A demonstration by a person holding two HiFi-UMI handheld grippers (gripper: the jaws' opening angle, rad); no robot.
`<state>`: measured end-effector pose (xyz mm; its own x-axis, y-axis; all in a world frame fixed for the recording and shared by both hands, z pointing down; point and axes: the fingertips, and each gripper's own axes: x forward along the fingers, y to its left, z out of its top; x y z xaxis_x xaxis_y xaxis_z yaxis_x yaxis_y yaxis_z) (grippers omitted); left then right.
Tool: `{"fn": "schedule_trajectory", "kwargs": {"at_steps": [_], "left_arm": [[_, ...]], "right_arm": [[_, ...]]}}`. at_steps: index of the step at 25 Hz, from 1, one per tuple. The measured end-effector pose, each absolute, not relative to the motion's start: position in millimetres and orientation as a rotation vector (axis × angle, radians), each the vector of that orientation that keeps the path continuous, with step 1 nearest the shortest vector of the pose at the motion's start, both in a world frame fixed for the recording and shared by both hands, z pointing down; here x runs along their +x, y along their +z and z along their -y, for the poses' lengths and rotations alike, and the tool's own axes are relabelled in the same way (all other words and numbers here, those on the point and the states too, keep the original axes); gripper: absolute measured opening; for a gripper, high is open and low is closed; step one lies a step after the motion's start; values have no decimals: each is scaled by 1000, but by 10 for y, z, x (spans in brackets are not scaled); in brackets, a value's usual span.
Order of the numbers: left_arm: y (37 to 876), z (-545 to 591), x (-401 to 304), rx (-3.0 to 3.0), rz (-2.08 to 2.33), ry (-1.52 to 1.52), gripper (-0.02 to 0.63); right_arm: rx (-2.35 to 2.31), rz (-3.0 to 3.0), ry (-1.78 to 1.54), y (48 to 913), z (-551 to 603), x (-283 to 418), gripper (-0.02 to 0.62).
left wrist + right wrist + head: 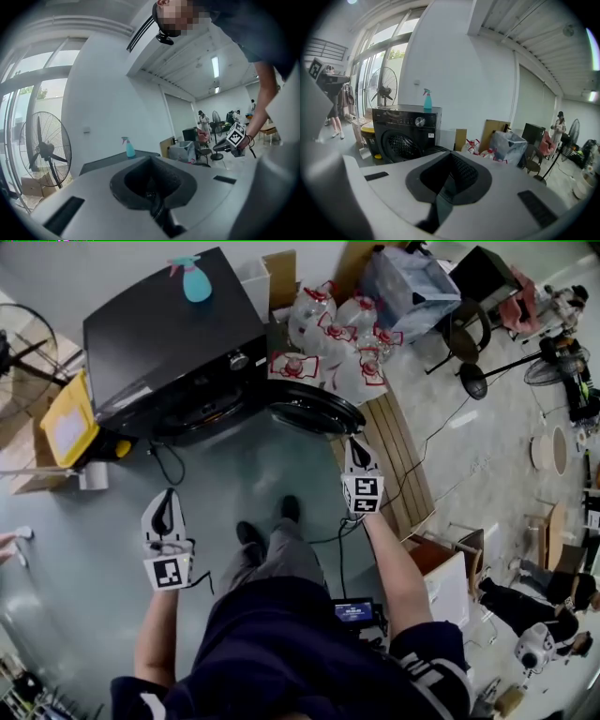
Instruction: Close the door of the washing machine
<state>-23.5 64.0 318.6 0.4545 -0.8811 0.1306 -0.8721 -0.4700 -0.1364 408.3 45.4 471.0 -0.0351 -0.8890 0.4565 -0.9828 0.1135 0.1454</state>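
Note:
The black front-loading washing machine (178, 343) stands at the upper left of the head view, and its round door (314, 411) hangs open, swung out to the machine's right. My right gripper (355, 441) is shut and empty, with its tips just in front of the door's near edge and a small gap between them. My left gripper (169, 493) is also shut and empty, held over the floor well short of the machine's front. In the right gripper view the machine (405, 133) and its drum opening show beyond the jaws.
A blue spray bottle (195, 282) stands on the machine's top. A yellow bin (67, 423) sits at the machine's left. Clear bags with red ties (333, 343) are piled behind the door. A wooden pallet (403, 456) lies on the right, and a cable (169, 465) trails on the floor.

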Motion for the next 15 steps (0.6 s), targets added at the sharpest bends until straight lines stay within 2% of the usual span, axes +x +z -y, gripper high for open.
{"fn": "schedule_trajectory", "kwargs": {"at_steps": [3, 5, 12, 15], "left_arm": [[3267, -601, -125, -2641, -1596, -323, 23], [3324, -577, -75, -2640, -1588, -348, 23], [3504, -501, 130, -2649, -1571, -437, 24], [3627, -494, 193, -2652, -1557, -481, 23]], "right_arm": [[1809, 1956, 302, 4836, -384, 4230, 26], [1794, 1955, 318, 4954, -354, 4312, 67], [1767, 1893, 348, 5379, -251, 4786, 75], [1733, 1880, 339, 5555, -209, 4918, 120]]}}
